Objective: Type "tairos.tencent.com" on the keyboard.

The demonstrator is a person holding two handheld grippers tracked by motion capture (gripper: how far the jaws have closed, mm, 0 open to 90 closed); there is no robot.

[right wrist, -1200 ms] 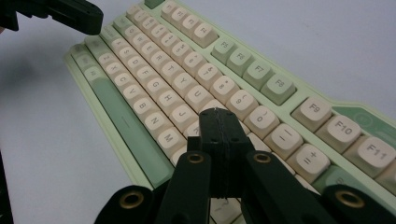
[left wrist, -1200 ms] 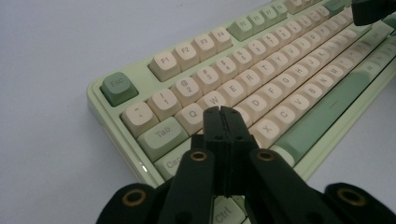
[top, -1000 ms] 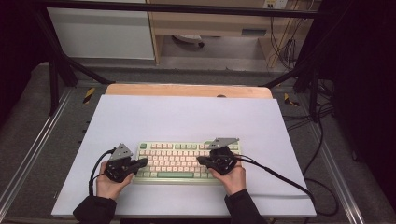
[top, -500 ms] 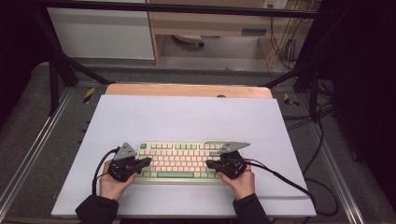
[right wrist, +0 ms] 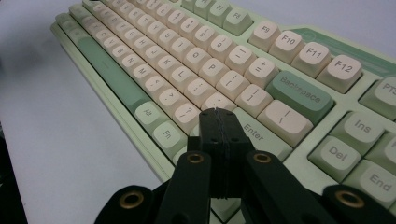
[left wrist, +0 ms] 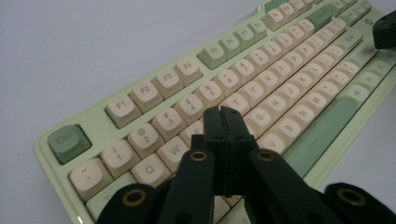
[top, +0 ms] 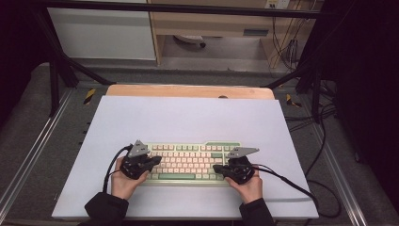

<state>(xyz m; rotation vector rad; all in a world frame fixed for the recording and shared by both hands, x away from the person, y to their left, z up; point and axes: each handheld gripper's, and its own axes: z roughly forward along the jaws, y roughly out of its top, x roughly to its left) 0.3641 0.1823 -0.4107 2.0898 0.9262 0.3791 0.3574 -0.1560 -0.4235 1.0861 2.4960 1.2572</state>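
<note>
Background: a pale lavender-white mat [top: 188, 117] covers a light wooden tabletop [top: 188, 91] within a black metal frame [top: 56, 70]. Beyond stand a white cabinet panel [top: 101, 33] and a light wooden shelf unit [top: 211, 23]; black cables [top: 284, 47] hang at right over grey floor [top: 211, 63].

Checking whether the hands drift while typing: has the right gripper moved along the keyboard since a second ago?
Yes. The right gripper has slid rightward, from over the keyboard's right-hand keys to its right end, and slightly nearer the person.
</note>
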